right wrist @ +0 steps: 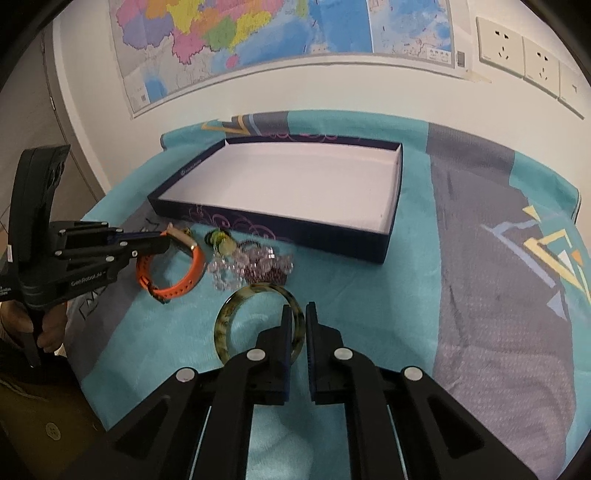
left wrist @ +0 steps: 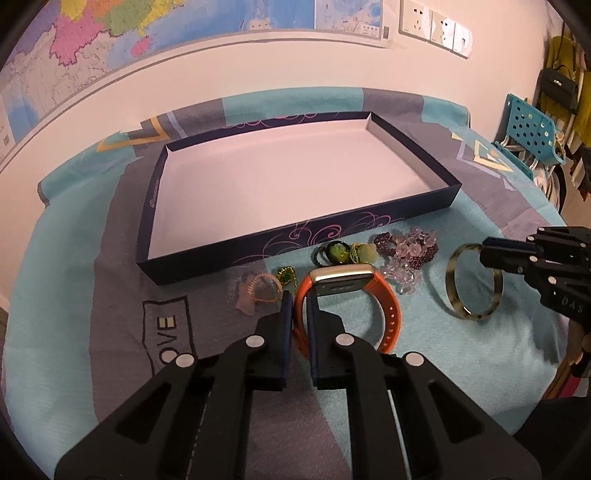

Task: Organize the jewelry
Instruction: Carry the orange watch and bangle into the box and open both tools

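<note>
Orange silicone-strapped watch (left wrist: 347, 295), metal-cased, pinched in my left gripper (left wrist: 299, 306); mottled green glassy bangle (right wrist: 258, 321), rim clamped by my right gripper (right wrist: 295, 317). Both lie on terry cloth (right wrist: 369, 295) before shallow navy cardboard tray (right wrist: 280, 225).

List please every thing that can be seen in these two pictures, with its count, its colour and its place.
box: one, dark blue with pale inside, nothing in it, on the cloth behind the jewelry
watch: one, orange strap, in front of the box, strap between the left jaws
bangle: one, mottled green and brown, rim between the right jaws
crystal bead bracelets: a heap, clear and purple, count unclear, between watch and bangle
green pieces: several, by the box's front wall
pink piece: one, left of the watch
cloth: one, teal and grey
map: one, many colours, on the wall
sockets: white, on the wall
left gripper: black, shut on the strap
right gripper: black, shut on the bangle
</note>
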{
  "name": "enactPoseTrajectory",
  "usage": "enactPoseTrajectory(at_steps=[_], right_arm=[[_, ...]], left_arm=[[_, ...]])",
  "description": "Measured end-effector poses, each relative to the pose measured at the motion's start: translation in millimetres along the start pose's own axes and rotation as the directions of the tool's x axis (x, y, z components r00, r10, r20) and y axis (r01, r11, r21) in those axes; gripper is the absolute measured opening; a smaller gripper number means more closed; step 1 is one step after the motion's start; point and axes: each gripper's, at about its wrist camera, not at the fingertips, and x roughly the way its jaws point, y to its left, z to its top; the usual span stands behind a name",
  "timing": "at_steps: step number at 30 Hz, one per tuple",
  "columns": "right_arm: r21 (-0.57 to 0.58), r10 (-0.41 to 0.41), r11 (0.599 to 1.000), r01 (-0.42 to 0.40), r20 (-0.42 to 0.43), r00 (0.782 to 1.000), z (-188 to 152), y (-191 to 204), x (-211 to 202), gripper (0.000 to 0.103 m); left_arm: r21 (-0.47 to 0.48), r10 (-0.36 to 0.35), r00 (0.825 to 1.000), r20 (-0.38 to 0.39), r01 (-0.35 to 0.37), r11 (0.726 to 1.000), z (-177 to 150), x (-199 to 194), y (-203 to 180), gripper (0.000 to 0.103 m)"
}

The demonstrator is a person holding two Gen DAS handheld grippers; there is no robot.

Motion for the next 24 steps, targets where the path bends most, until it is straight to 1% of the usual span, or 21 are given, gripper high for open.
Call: enactPoseTrajectory(at_steps=[5,9,14,19,22,24], right_arm=[[-0.015,0.009,1.0,-0.009,0.036,0.999,15.8,-0.9,-4.1,0.006],[-0.033,0.006,0.999,-0.003,0.076,0.997,30.5,-1.3,-8.1,0.006],[-0.051,0.001,0.999,0.005,0.121,0.993,51.8,-3.7,-7.5,0.006],[-0.055,-0.002,0.998,0.01,0.137,0.991,78.4,-12.3,5.7,0.006],[-0.05,0.002,0.999,0.005,0.138,0.99,97.4,-18.5,18.7,0.006],[-0.05,0.0,0.999,0.007,0.131,0.991,110.1,-21.6,29.5,0.006]], left_arm=[[-0.014,-0.02,0.999,0.03,0.02,1.0,5.4,-13.1,6.7,0.008],[-0.028,-0.048,0.997,0.065,0.05,0.998,13.0,-25.7,15.3,0.008],[-0.04,-0.046,0.994,0.095,0.05,0.998,25.3,-31.9,24.6,0.008],[-0.069,-0.032,0.993,0.113,0.039,0.997,47.5,-24.0,38.6,0.008],[-0.086,-0.031,0.993,0.117,0.041,0.995,62.9,-12.2,48.1,0.008],[-0.099,-0.014,0.993,0.114,0.026,0.995,75.0,-1.2,54.6,0.009]])
